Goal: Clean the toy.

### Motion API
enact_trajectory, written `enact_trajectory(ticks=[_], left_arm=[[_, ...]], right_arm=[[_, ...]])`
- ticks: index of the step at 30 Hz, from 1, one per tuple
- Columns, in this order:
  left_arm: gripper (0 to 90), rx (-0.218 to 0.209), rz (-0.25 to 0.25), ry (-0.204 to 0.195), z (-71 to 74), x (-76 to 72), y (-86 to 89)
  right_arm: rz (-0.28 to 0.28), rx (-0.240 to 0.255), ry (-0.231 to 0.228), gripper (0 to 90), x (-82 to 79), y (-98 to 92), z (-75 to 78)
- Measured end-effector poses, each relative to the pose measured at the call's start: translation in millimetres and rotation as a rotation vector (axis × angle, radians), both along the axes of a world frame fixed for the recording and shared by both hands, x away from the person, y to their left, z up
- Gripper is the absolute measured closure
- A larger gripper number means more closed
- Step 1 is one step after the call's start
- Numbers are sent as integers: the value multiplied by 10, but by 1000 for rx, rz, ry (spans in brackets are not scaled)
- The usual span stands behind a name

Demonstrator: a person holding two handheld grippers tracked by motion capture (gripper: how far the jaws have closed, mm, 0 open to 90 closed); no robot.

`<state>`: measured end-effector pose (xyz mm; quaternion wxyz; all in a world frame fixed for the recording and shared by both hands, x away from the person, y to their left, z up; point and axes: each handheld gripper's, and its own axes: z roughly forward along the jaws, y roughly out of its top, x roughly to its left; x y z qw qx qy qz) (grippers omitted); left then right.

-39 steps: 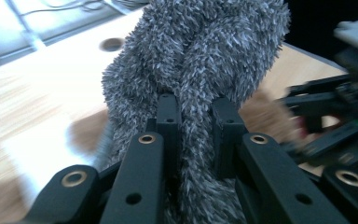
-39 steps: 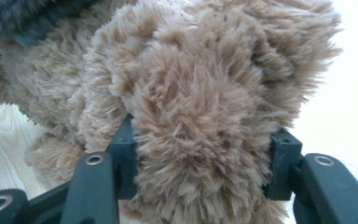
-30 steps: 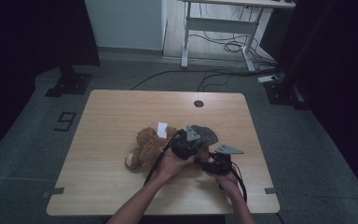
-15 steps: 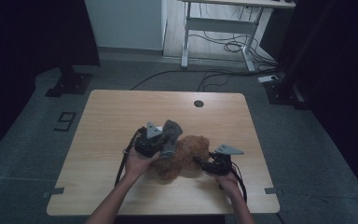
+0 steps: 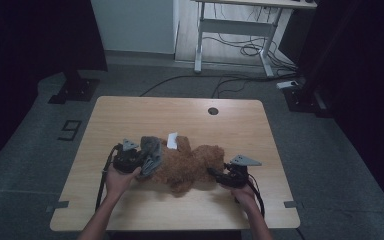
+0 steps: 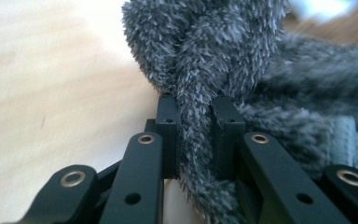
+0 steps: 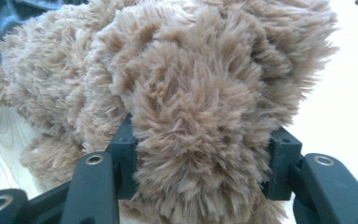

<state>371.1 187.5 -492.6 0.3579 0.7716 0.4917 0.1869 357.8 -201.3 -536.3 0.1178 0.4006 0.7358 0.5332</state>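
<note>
Your left gripper sits at the left end of the brown plush toy, near the middle of the table, and its jaws are pinched tight on a fold of the grey fleece garment that wraps that end of the toy. In the left gripper view the grey fleece runs down between your two black jaws, squeezed to a narrow strip, with more of it bunched above and to the right and a ribbed hem showing at the right edge. Your right gripper lies at the toy's right end, jaws pointing left into the fur. In the right gripper view a thick, rounded part of the brown plush fills the gap between your jaws, which press on it from both sides at a half-wide spread; which part of the toy it is I cannot tell. The toy lies stretched across the table between your two hands, touching both sets of jaws. A small white tag rests at its far edge; any print on it is too small to read. On the floor left of the table, a taped mark reads as a "9".
</note>
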Motion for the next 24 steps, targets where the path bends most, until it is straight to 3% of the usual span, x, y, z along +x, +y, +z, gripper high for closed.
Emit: enact_trajectory(ticks=[1, 2, 4, 9, 10, 13, 15, 16, 18, 20, 21, 22, 23, 24], left_arm=[[760, -19, 6, 13, -66, -7, 47], [760, -97, 12, 21, -143, -27, 131], [760, -104, 21, 15, -151, -24, 118], [762, -62, 20, 4, -83, 88, -19], [763, -61, 22, 7, -58, 176, -62], [763, -73, 24, 12, -15, 243, -83], [763, -83, 19, -9, 78, 266, -107], [762, -89, 4, -35, 201, 269, -161], [762, -95, -6, -51, 266, 265, -203], [760, -109, -36, -76, 387, 247, -325], [760, -101, -56, -89, 432, 235, -419], [758, -73, -99, -110, 501, 212, -634], [757, -73, -99, -110, 501, 212, -634], [757, -71, -120, -117, 529, 201, -740]], right_arm=[[0, 0, 0, 443, 0, 0, 0], [0, 1, 1, 443, 2, -2, -1], [-1, 1, 1, 443, 4, -4, -3], [-15, -1, 0, 444, 9, 9, -5], [-26, -1, 0, 445, 18, 8, -8], [-36, 3, 3, 446, 33, -7, -11], [-45, 5, 2, 446, 51, -28, -15], [-52, 5, -1, 447, 64, -35, -18], [-55, 5, -3, 448, 68, -33, -18], [-60, -3, -4, 449, 67, -25, -12], [-60, -3, -4, 449, 67, -25, -12], [-64, -1, -5, 449, 65, -19, -12], [-64, -1, -5, 449, 65, -19, -12], [-67, -2, -6, 449, 65, -16, -13]])
